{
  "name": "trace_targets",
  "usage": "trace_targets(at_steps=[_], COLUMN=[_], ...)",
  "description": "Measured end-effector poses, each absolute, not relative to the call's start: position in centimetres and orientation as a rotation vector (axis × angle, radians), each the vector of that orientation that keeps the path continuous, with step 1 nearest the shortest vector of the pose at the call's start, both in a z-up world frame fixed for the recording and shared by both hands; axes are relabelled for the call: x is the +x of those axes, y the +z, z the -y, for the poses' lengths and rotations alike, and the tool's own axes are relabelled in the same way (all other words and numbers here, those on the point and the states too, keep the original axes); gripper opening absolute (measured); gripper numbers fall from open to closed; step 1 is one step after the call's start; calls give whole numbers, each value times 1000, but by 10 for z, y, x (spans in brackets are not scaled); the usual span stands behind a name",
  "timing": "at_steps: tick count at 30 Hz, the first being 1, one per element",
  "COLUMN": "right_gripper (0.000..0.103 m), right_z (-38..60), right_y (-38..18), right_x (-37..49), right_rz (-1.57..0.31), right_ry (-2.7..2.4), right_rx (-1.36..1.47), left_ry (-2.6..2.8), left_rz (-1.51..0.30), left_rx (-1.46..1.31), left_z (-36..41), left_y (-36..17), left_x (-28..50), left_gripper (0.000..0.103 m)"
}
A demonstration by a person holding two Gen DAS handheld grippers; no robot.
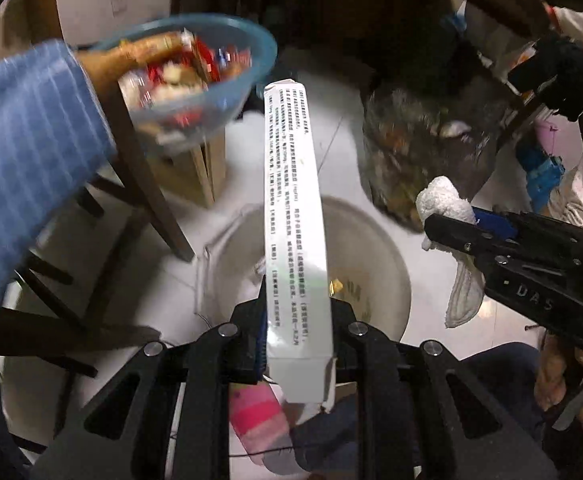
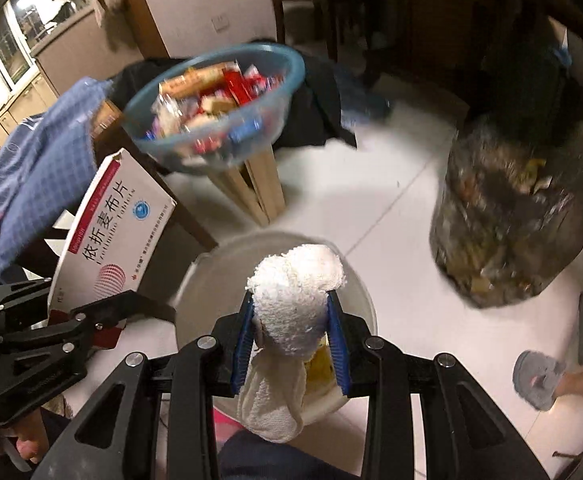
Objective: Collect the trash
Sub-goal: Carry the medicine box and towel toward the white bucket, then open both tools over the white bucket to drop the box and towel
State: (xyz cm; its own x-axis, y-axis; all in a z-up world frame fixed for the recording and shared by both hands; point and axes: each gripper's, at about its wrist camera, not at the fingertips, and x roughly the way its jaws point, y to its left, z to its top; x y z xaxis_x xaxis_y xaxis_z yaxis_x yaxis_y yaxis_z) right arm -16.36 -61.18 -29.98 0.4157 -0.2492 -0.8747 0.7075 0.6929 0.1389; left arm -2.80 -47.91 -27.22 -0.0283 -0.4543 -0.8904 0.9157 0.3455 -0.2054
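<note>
My left gripper (image 1: 297, 312) is shut on a flat white medicine box (image 1: 293, 216) with printed text, held edge-up over a white bin (image 1: 387, 264) on the floor. The box's red-and-white face shows in the right wrist view (image 2: 111, 236). My right gripper (image 2: 291, 328) is shut on a crumpled white towel (image 2: 297, 304), also above the white bin (image 2: 199, 280); in the left wrist view that gripper (image 1: 451, 228) and the towel (image 1: 445, 200) are at the right.
A person in a blue sleeve (image 1: 23, 152) holds a blue bowl of wrappers (image 1: 187, 80) above the floor; the bowl also shows in the right wrist view (image 2: 215, 108). A full dark trash bag (image 2: 507, 216) stands right. Wooden chair legs (image 1: 147, 184), a slipper (image 2: 539, 380).
</note>
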Motion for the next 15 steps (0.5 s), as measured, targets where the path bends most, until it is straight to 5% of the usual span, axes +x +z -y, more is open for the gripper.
trace_targets(at_steps=[15], right_gripper=[35], right_z=[633], right_y=[-354], right_x=[-166], right_rz=[-1066], right_ry=[-617], right_rx=[638], left_ry=[-1137], left_rz=[-1283], left_rx=[628], left_z=[500], left_y=[-326], left_x=[-25], left_gripper=[18])
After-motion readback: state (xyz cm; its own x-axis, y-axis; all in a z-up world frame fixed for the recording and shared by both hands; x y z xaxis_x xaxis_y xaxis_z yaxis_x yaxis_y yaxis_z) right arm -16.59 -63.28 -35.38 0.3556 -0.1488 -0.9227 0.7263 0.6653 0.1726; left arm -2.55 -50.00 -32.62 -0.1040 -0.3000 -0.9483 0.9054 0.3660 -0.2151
